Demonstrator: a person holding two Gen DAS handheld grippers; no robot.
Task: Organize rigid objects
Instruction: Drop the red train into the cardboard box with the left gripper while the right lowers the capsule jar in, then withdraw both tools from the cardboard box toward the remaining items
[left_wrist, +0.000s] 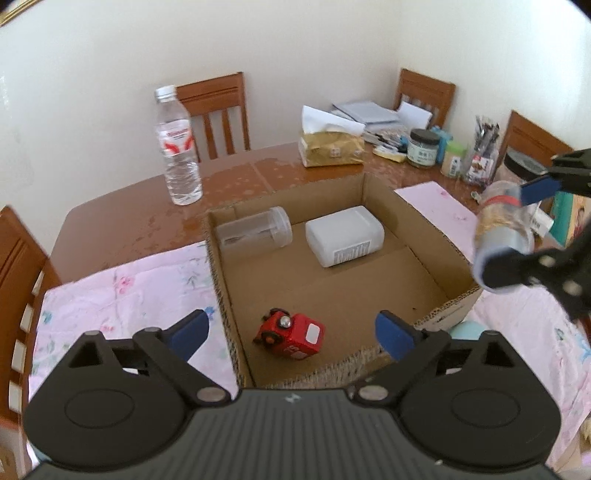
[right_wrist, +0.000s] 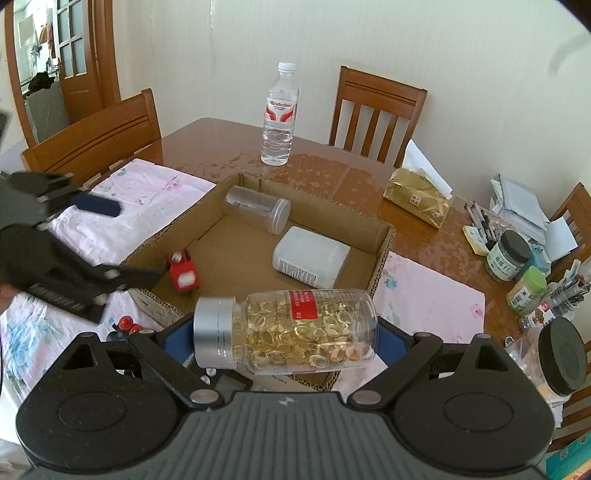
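Note:
An open cardboard box (left_wrist: 417, 229) sits on a wooden table. In it lie a clear empty jar (left_wrist: 255, 232), a white rectangular bottle (left_wrist: 345, 236) and a red toy car (left_wrist: 295, 334) on its side near the front wall. My left gripper (left_wrist: 293, 332) hangs over the car, open, with the blue pads well clear of it. My right gripper (right_wrist: 286, 332) is shut on a clear capsule bottle (right_wrist: 295, 332) with a silver cap, gripped end to end and held level above the box's near rim (right_wrist: 384, 251). That capsule bottle (left_wrist: 502, 229) also appears in the left wrist view.
A water bottle (left_wrist: 177, 147) stands behind the box. A tissue pack (left_wrist: 332, 147), jars (left_wrist: 423, 147) and pens crowd the far right of the table. Pink floral cloth (left_wrist: 129, 288) flanks the box. Small red-capped items (right_wrist: 127, 325) lie outside its front corner. Wooden chairs ring the table.

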